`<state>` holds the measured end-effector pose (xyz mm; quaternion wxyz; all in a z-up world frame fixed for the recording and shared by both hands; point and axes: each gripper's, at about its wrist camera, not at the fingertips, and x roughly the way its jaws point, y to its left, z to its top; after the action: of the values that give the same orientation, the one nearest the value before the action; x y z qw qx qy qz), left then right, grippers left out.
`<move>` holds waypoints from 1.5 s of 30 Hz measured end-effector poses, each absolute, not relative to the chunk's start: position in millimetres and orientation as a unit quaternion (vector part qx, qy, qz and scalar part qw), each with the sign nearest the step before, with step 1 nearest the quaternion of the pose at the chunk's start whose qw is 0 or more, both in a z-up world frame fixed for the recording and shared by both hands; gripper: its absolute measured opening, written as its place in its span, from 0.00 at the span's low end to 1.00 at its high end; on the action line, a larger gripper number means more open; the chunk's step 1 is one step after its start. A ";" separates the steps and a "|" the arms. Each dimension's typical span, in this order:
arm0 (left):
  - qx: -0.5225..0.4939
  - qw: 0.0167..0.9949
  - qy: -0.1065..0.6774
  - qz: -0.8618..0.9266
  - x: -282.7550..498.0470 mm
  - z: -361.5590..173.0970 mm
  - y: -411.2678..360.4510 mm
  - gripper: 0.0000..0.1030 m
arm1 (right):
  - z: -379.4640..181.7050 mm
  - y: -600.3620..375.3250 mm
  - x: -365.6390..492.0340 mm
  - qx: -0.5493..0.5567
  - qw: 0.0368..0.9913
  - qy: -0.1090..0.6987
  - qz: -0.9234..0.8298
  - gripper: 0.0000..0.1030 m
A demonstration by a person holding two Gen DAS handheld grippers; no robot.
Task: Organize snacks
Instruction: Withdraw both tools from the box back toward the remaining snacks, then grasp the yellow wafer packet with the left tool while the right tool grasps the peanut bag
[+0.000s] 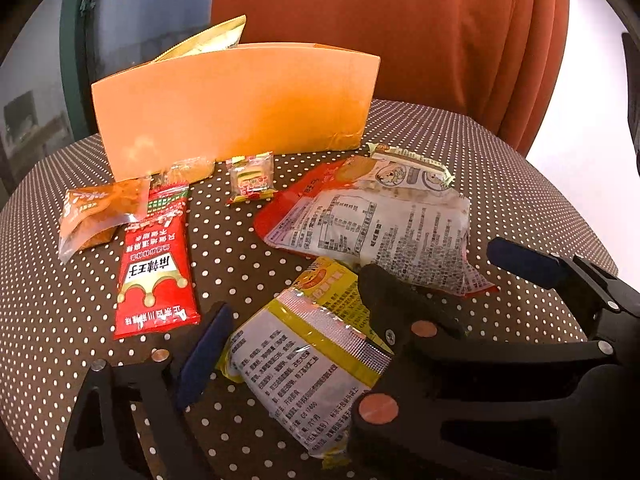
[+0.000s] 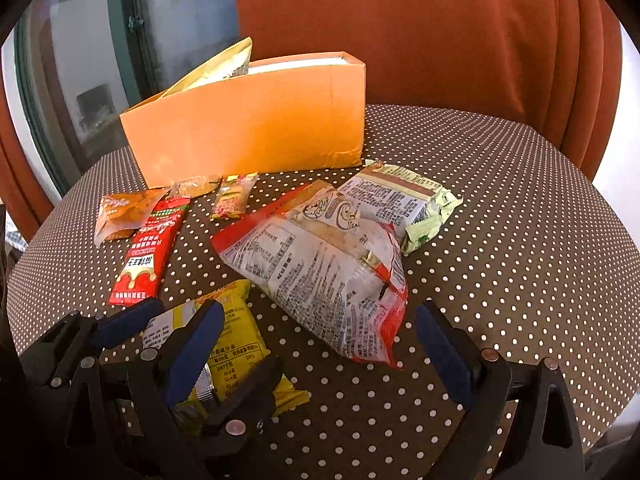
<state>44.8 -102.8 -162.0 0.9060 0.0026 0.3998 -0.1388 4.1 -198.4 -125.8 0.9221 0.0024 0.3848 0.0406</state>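
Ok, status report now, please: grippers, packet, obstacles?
Left gripper open, straddling yellow packet. Right gripper open, empty. Red-white bag lies before orange box.

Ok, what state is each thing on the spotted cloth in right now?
Left claw: open.
Right claw: open.
Orange cardboard box: upright, top open, gold packet poking out.
Yellow plastic snack packet: flat, inside the left claw.
Big red-and-white printed bag: lying down, text side up.
Long red sachet: flat, untouched.
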 end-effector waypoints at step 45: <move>0.047 0.911 0.401 -0.088 90.6 -160.7 -100.3 0.88 | -135.6 -204.7 60.4 0.035 0.913 0.407 0.016 0.76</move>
<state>90.6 -100.3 -160.7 0.9108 0.0469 0.4005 -0.0882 60.4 -204.7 -135.6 0.9127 0.0352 0.4069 0.0162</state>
